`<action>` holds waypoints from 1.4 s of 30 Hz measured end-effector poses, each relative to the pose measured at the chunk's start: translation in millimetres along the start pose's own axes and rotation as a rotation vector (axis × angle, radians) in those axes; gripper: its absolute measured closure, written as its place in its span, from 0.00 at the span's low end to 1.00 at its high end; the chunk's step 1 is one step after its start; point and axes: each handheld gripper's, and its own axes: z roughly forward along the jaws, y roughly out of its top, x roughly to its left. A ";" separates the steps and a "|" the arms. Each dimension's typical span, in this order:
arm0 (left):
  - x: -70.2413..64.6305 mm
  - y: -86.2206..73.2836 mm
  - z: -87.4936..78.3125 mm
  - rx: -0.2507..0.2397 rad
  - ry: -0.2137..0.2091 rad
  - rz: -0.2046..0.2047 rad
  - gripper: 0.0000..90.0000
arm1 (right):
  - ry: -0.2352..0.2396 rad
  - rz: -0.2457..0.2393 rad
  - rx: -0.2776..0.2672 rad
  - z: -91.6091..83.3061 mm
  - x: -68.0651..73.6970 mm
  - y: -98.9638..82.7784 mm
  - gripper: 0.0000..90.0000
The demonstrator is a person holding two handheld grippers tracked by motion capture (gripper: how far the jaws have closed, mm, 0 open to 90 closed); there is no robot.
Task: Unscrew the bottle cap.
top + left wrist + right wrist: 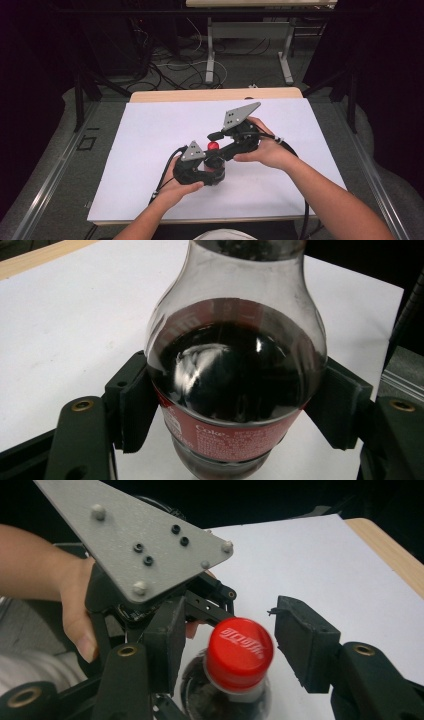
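Note:
A small Coke bottle (235,375) with dark cola and a red label stands upright on the white sheet (150,130). My left gripper (235,407) is shut on its body, and both pads (134,402) press the sides at label height. In the high view the left gripper (215,172) sits near the table's middle. The red cap (239,652) lies between the jaws of my right gripper (235,632), which is open. Its left jaw is close to the cap and its right jaw stands a small gap away. From above, the right gripper (215,141) reaches in from the right over the cap (213,145).
The left gripper's grey three-cornered plate (135,540) and the hand (75,610) holding it sit just behind the cap. The wooden table edge (215,94) runs along the far side. Cables trail from both grippers toward the front edge. Bare white sheet lies left and right.

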 end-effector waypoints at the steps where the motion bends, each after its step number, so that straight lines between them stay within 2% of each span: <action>1: 0.3 0.1 0.0 0.002 0.002 0.001 0.33 | -0.030 0.018 0.001 0.1 3.0 -0.2 0.51; 3: 0.4 0.2 -0.4 0.002 0.004 -0.007 0.33 | -0.065 0.041 -0.004 0.2 8.6 -0.8 0.52; 6: 0.3 0.6 -1.2 0.007 0.009 0.003 0.33 | -0.120 0.053 -0.019 1.1 15.3 -2.6 0.52; 8: -0.8 0.7 -0.6 -0.001 0.006 -0.006 0.33 | -0.148 0.036 -0.031 3.0 18.0 -3.0 0.53; 12: -2.4 0.9 -0.2 -0.001 0.004 0.001 0.33 | -0.153 0.023 -0.030 6.1 19.4 -2.9 0.55; 16: -4.0 1.0 0.2 0.007 -0.005 0.008 0.33 | -0.138 -0.011 -0.026 9.5 17.4 -2.5 0.58; 19: -5.1 0.8 0.7 0.014 -0.009 0.005 0.33 | -0.128 -0.026 -0.010 10.8 14.9 -2.4 0.65; 21: -3.9 1.0 1.3 0.011 -0.005 0.018 0.33 | -0.123 -0.027 -0.007 10.9 11.8 -2.8 0.68; 23: -4.1 0.8 1.5 0.011 -0.005 0.014 0.33 | -0.095 -0.023 -0.010 10.7 8.4 -2.9 0.69; 25: -5.1 0.5 1.8 0.009 -0.011 0.014 0.33 | -0.056 -0.044 0.001 9.6 4.2 -2.4 0.69; 27: -6.0 0.5 1.8 0.012 -0.017 0.009 0.33 | -0.003 -0.084 0.006 8.6 -0.1 -1.8 0.69; 30: -6.0 0.6 1.6 0.012 -0.020 0.005 0.33 | 0.045 -0.086 0.010 7.3 -6.6 -1.5 0.68; 32: -4.4 0.7 1.3 0.008 -0.013 0.015 0.33 | 0.025 -0.074 0.001 6.8 -6.5 -1.4 0.58; 35: -3.3 0.0 1.5 0.006 -0.007 0.008 0.33 | -0.002 -0.082 -0.027 3.0 -3.6 0.3 0.54; 39: -2.1 -0.4 1.8 0.008 -0.001 0.007 0.33 | -0.083 -0.033 -0.033 -1.3 4.4 1.9 0.52; 42: -1.0 -0.2 0.7 0.011 0.006 0.005 0.33 | -0.108 0.020 -0.020 -2.9 7.9 2.1 0.49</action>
